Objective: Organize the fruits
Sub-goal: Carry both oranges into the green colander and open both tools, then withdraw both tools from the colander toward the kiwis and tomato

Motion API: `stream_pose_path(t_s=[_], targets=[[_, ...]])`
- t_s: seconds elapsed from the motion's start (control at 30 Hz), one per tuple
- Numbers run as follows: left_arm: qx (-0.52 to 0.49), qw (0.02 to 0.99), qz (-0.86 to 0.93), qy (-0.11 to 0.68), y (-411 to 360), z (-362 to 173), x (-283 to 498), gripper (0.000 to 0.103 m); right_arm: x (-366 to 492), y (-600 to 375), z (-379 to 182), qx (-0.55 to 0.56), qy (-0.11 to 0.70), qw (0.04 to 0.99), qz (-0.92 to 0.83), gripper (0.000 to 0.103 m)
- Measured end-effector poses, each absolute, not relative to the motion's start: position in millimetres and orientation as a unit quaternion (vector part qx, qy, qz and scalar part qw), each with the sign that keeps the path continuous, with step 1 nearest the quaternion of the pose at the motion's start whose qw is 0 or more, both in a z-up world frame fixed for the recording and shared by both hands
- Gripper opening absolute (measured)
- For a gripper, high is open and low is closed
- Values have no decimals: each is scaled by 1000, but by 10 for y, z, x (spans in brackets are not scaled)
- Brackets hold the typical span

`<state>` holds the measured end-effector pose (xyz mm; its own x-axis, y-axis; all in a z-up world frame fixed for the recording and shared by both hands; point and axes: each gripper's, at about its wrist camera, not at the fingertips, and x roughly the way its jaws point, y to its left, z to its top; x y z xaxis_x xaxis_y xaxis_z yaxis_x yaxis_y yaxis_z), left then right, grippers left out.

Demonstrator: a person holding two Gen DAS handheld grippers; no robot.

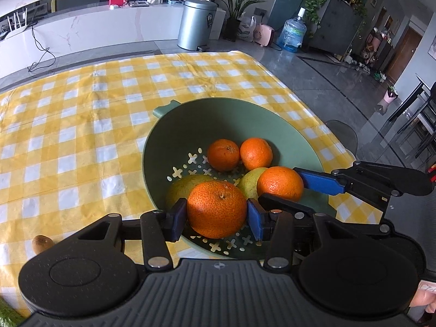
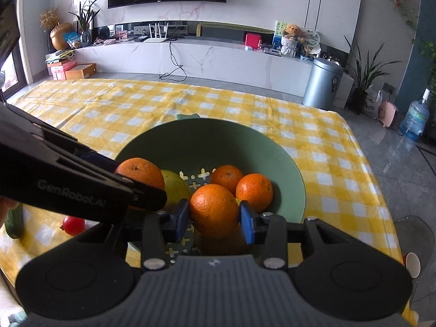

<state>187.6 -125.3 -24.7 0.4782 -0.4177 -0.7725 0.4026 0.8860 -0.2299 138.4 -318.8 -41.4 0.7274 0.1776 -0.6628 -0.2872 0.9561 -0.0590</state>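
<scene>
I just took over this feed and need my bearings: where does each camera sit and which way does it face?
Left wrist: on the left gripper, angled down into the green perforated plastic bowl; its blue pads clamp a large orange; the right gripper enters from the right, and a bit of hand shows at the lower right edge.
Right wrist: on the right gripper, facing the bowl and the TV wall; pads clamp a smaller orange; the left gripper crosses from the left.
Shared: bowl, fruit, yellow checked tablecloth, silver bin.

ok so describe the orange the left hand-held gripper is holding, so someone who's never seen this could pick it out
On the yellow checked tablecloth sits a green colander bowl of fruit. At its near edge, the orange is clamped between the blue pads of the left hand-held gripper. It looks the biggest orange, its stem dimple facing up.
</scene>
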Motion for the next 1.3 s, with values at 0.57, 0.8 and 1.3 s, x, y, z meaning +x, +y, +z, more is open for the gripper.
stream_pose_path(t_s=[0.57, 0.8, 1.3], targets=[[1, 859, -243, 450, -1277, -251, 1866, 59, 1362, -3160, -425, -85, 343, 926, 133, 41], [3, 867, -243, 435, -1236, -122, 1788, 65, 1312, -3165, -371, -85, 329, 933, 123, 46], [-8, 900, -214, 381, -934, 234, 1383, 67, 878, -3098, -100, -22, 261, 963, 65, 78]])
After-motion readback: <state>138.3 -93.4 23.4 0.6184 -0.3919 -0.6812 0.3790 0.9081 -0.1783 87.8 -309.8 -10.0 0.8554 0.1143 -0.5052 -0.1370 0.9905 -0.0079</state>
